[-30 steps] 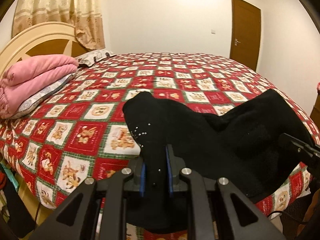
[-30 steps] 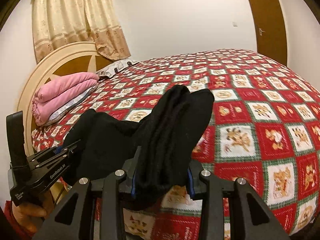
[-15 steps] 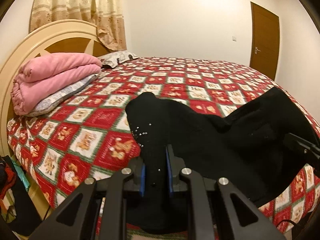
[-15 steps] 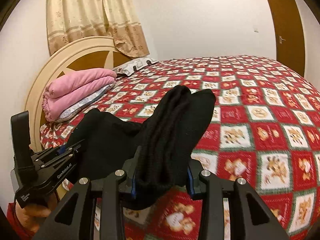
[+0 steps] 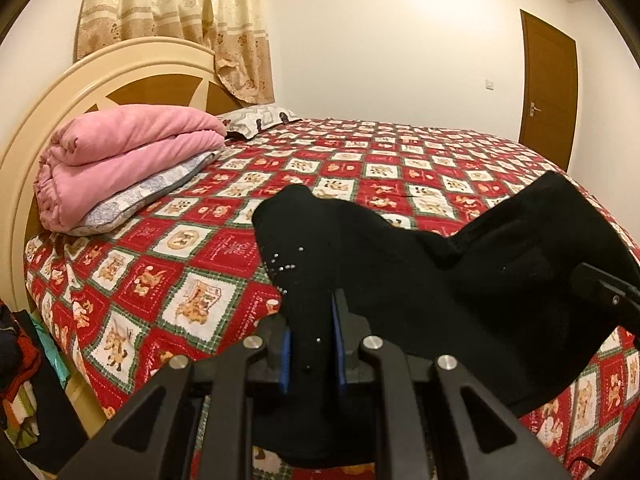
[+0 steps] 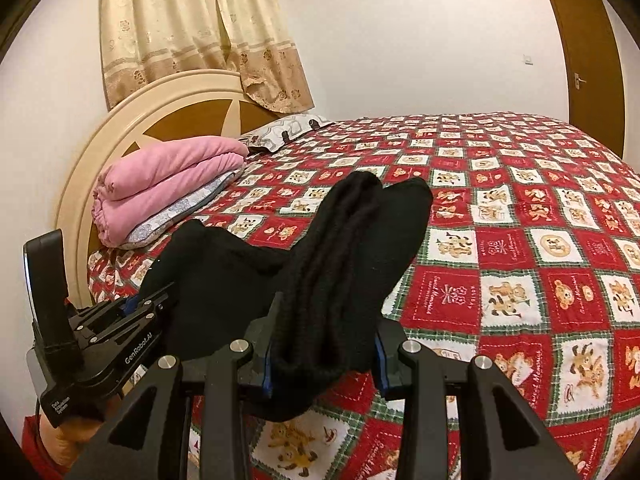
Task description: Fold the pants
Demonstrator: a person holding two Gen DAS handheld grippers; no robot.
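Black pants [image 5: 420, 276] hang between my two grippers above the near edge of the bed [image 5: 224, 264]. My left gripper [image 5: 309, 344] is shut on a thin edge of the fabric dotted with small silver studs. The cloth sags across to the right gripper's body [image 5: 604, 292] at the frame's right edge. In the right wrist view, my right gripper [image 6: 323, 354] is shut on a thick bunched fold of the black pants [image 6: 352, 248]. The left gripper [image 6: 136, 308] shows at lower left there, clamping the other end, with a hand under it.
The bed carries a red checked quilt with bear prints [image 6: 520, 264]. A folded pink blanket [image 5: 120, 160] lies on a grey pillow by the cream headboard [image 5: 52, 112]. A brown door [image 5: 548, 92] stands at the back right. Clothes are piled on the floor at left [image 5: 16, 376].
Both views have swung so the headboard, pink blanket and curtain sit further right and larger. The pants stay clamped in both grippers, hanging the same way.
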